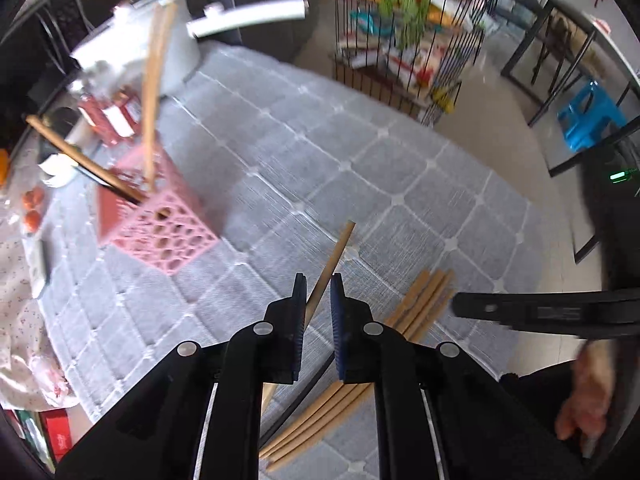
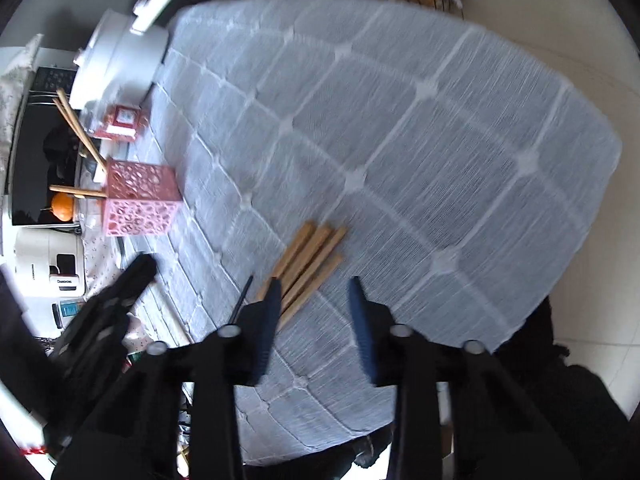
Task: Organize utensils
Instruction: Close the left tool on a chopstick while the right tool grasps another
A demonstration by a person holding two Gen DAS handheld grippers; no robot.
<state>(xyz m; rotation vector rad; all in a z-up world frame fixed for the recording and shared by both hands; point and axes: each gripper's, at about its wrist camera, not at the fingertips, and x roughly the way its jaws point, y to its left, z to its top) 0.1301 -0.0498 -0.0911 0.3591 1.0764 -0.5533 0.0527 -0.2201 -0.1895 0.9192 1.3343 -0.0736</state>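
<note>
A pink perforated holder (image 1: 160,216) stands on the grey quilted cloth (image 1: 320,152) with a few wooden chopsticks leaning out of it. It also shows in the right wrist view (image 2: 140,200). My left gripper (image 1: 318,292) is shut on a single wooden chopstick (image 1: 334,256), held above the cloth. A bundle of several wooden chopsticks (image 1: 424,300) lies on the cloth just right of it. In the right wrist view my right gripper (image 2: 314,300) is open and empty, hovering just over the near end of that bundle (image 2: 312,256).
A white pot (image 1: 132,48) with a long handle stands at the back left, red packets (image 1: 112,116) beside it. A wire rack (image 1: 412,36) and a blue stool (image 1: 588,116) stand on the floor beyond the table. The cloth's edge (image 2: 592,216) is at right.
</note>
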